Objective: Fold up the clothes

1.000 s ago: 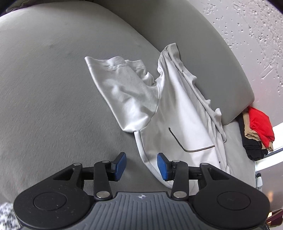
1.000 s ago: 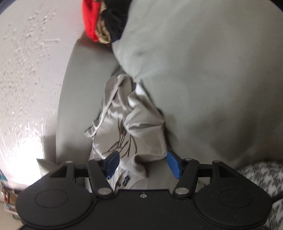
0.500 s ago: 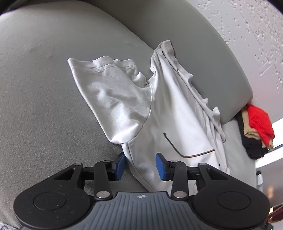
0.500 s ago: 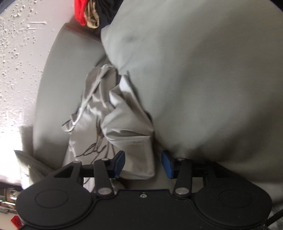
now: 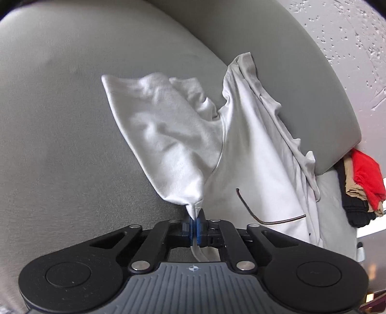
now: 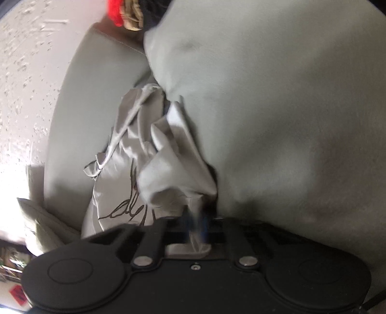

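Observation:
A white T-shirt (image 5: pixel 253 154) with a dark line drawing lies crumpled on a grey sofa seat, partly against the backrest. My left gripper (image 5: pixel 194 225) is shut on the shirt's near edge where a folded-over sleeve meets the body, and the cloth is bunched into a point at the blue pads. In the right wrist view the same white T-shirt (image 6: pixel 166 169) shows blurred. My right gripper (image 6: pixel 196 223) is shut on another corner of it, with cloth pulled through between the fingers.
The grey sofa seat (image 5: pixel 60 120) fills the left side and the backrest (image 5: pixel 301 79) curves behind the shirt. A stack of folded clothes, red, tan and black (image 5: pixel 361 186), sits at the far end; it also shows in the right wrist view (image 6: pixel 127 14). A textured wall (image 6: pixel 24 72) stands behind.
Both grippers moved forward onto the shirt and shut on its near edge. The cloth now bunches and lifts at each grip; half a second ago both were open.

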### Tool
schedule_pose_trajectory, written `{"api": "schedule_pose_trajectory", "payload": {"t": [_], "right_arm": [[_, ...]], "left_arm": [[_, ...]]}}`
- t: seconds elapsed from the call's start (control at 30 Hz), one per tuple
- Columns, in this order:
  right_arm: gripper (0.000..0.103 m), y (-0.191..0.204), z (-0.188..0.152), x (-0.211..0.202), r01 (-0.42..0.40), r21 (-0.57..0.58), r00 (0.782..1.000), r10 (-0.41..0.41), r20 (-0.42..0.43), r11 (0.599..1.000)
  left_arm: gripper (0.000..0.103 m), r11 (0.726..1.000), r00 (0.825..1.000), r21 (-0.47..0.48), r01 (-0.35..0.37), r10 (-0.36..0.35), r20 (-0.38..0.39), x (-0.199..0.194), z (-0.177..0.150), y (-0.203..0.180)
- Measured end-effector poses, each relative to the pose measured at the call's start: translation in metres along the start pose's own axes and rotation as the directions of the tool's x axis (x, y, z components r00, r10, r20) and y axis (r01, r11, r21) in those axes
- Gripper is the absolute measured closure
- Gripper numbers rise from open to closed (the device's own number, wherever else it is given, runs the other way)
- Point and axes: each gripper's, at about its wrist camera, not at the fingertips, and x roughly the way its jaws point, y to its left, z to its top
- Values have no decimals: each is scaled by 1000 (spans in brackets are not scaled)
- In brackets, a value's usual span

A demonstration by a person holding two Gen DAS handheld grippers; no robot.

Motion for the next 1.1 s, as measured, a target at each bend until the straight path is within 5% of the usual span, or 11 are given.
{"api": "schedule_pose_trajectory", "payload": {"t": [0.17, 0.3, 0.47, 0.57, 0.77, 0.87, 1.1], "right_arm": [[99, 10, -2, -43, -31, 64, 995, 25, 98, 997], [100, 22, 3, -78, -67, 122, 990, 50, 134, 990], [100, 29, -2, -115, -11, 80, 989, -1, 148, 997], [100, 21, -14, -116, 70, 51, 991, -75, 113, 996], [95, 14, -34, -106, 178, -29, 984, -177, 23, 984], [71, 25, -39, -125, 200, -125, 979, -195, 57, 972], [68, 43, -61, -141, 134, -278, 991, -130, 33, 951]], "left_arm": [[101, 999, 998, 51, -18, 15, 56, -40, 6, -14], [101, 999, 998, -10, 52, -52, 41, -76, 23, -8], [101, 1000, 1000, -8, 12, -12, -20, -104, 23, 5], [101, 995, 996, 73, -75, 78, -45, -98, 4, 10], [96, 917, 964, 308, -255, 267, 1, -83, -36, -2], [92, 891, 957, 357, -281, 287, 38, -99, -45, -3], [92, 856, 975, 468, -221, 204, 88, -121, -83, -23]]}}
